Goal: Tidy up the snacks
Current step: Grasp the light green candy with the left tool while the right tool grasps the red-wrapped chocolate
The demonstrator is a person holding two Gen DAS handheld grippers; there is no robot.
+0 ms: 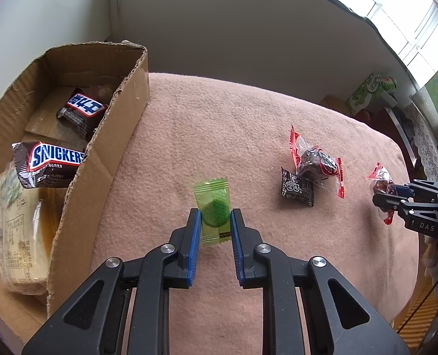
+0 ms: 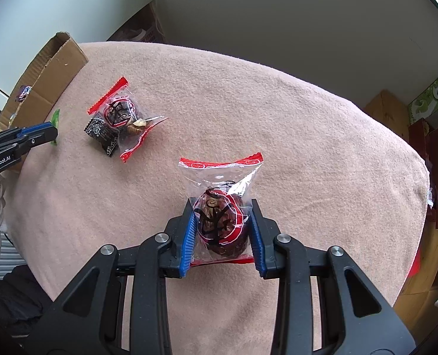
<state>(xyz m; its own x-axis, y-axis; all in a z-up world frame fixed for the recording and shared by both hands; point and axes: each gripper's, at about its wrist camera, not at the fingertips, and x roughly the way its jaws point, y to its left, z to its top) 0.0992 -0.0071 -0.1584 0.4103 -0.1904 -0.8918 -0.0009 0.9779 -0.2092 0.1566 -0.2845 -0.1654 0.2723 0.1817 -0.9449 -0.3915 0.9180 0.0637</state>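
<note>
The surface (image 1: pixel 248 124) is covered in a fuzzy salmon-pink cloth. The left tool (image 1: pixel 215 222) is black with ribbed blue pads (image 1: pixel 194 236), and so is the right tool (image 2: pixel 222 224). Between the left pads sits a translucent lime-green wrapper (image 1: pixel 214 210) with a darker green dotted panel. The right one frames a clear packet (image 2: pixel 220 207) edged in red, showing something dark reddish-brown with black script. A matching red-trimmed packet (image 1: pixel 316 162) lies by a small black wrapper (image 1: pixel 296 188) with a white ornamental print. The cardboard box (image 1: pixel 124 109) is plain brown; inside, Snickers bars (image 1: pixel 49 162) are dark brown with blue lettering outlined in white and red.
</note>
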